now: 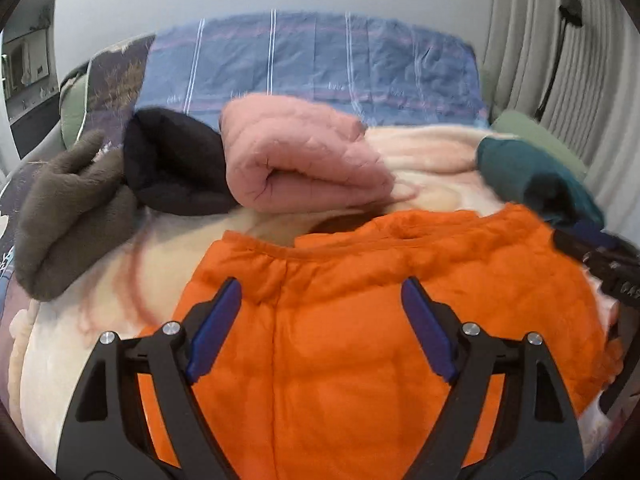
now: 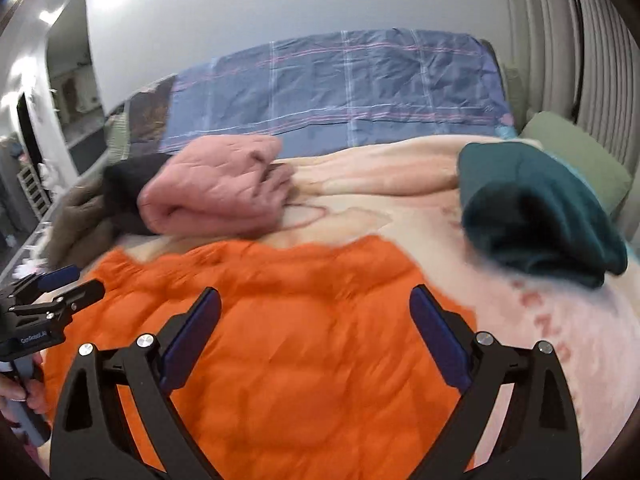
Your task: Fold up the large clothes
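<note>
An orange padded garment point(image 1: 340, 320) point(image 2: 260, 340) lies spread on the bed's cream blanket point(image 1: 100, 280) point(image 2: 400, 208). My left gripper point(image 1: 322, 292) hovers above it, open, with nothing between its blue pads. My right gripper point(image 2: 316, 300) is also open and empty over the garment's right part. The left gripper point(image 2: 60, 284) shows at the left edge of the right wrist view, held by a hand point(image 2: 24, 396). Part of the right gripper point(image 1: 600, 268) shows at the right edge of the left wrist view.
Folded clothes lie behind: a pink quilted one point(image 1: 304, 160) point(image 2: 216, 196), a black one point(image 1: 172, 164) point(image 2: 120, 188), a brown fleece point(image 1: 68, 216), a dark teal one point(image 1: 532, 176) point(image 2: 536, 216). A blue plaid sheet point(image 1: 312, 60) point(image 2: 340, 84) covers the far bed. Curtains point(image 1: 560, 60) hang right.
</note>
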A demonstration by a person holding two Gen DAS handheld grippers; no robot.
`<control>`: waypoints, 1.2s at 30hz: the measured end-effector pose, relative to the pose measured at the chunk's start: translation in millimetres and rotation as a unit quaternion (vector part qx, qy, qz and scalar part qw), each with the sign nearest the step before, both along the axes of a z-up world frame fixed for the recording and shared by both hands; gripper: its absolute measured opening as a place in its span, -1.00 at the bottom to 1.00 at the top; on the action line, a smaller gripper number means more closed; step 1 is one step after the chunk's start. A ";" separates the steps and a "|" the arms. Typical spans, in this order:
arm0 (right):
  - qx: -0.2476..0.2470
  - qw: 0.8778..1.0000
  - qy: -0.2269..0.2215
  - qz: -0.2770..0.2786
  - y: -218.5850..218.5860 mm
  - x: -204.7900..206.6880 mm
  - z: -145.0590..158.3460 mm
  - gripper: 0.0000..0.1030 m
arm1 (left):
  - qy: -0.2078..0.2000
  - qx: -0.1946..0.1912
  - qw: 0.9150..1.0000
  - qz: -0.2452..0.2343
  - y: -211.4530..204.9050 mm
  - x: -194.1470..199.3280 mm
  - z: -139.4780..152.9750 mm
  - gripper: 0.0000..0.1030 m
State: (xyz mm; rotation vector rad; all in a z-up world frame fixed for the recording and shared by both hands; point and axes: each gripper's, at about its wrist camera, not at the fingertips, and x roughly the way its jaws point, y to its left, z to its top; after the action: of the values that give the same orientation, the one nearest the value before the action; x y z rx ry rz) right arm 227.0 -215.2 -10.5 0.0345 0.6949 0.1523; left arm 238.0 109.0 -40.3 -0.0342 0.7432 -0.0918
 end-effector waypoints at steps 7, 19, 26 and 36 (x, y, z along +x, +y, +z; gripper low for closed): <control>0.026 0.996 0.085 -0.023 -23.3 56.1 -81.0 0.97 | 0.058 -0.031 0.997 0.033 26.8 47.7 -68.3 0.71; 0.023 0.996 0.081 -0.017 -19.7 54.7 -82.5 0.97 | 0.053 -0.066 0.996 0.030 29.2 37.7 -67.4 0.68; 0.015 0.999 0.022 -0.025 -9.2 17.5 -24.9 0.97 | -0.007 -0.049 0.998 0.033 66.2 -26.2 -18.5 0.72; -0.046 0.997 0.047 0.047 77.9 24.1 -10.1 0.32 | 0.078 -0.187 0.979 0.024 140.9 -36.9 -75.7 0.70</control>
State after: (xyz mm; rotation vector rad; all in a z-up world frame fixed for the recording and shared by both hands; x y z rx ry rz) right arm 251.2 -137.2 -20.6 -0.0803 0.7967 0.2095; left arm 201.0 250.0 -116.0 -0.4218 0.8727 -0.1826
